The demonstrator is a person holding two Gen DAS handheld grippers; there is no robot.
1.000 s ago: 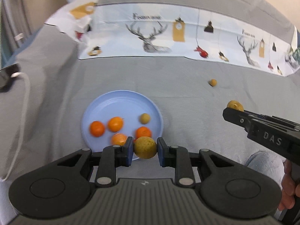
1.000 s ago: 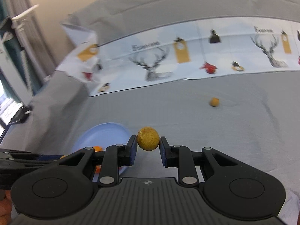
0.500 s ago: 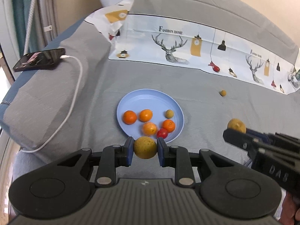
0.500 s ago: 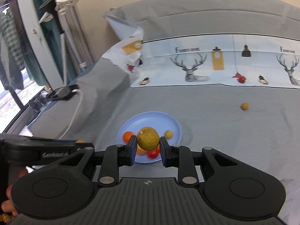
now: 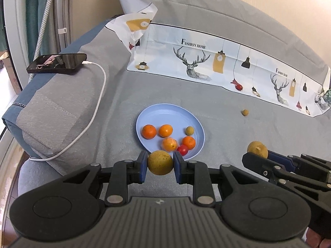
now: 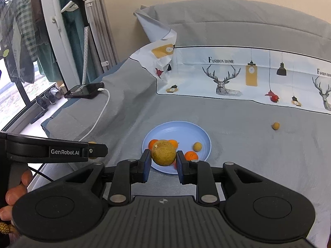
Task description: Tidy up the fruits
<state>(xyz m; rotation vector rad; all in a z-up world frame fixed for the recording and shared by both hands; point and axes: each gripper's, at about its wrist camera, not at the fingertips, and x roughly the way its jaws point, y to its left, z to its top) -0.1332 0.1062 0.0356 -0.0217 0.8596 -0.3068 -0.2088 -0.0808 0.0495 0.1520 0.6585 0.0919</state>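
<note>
My left gripper [image 5: 160, 163] is shut on a yellow-brown round fruit [image 5: 160, 162], held above the near rim of the blue plate [image 5: 165, 113]. The plate holds several oranges [image 5: 149, 131], a small red fruit [image 5: 182, 149] and a small olive fruit [image 5: 189, 130]. My right gripper [image 6: 163, 157] is shut on a second yellow-brown fruit [image 6: 163, 153], also over the plate's near edge [image 6: 180, 126]; it shows in the left wrist view [image 5: 257, 149]. A small yellow fruit [image 5: 245, 112] lies loose on the grey bed, right of the plate [image 6: 275, 126].
A phone [image 5: 56, 63] with a white cable [image 5: 97, 103] lies on the grey cushion at left. A printed deer cloth [image 5: 206, 62] runs along the back. The left gripper's body [image 6: 62, 152] crosses the right wrist view at left. A window and garment steamer [image 6: 82, 20] stand beyond.
Both grippers have risen and pulled back from the plate, each still holding its fruit. The plate looks smaller and the phone and cushion have come into view.
</note>
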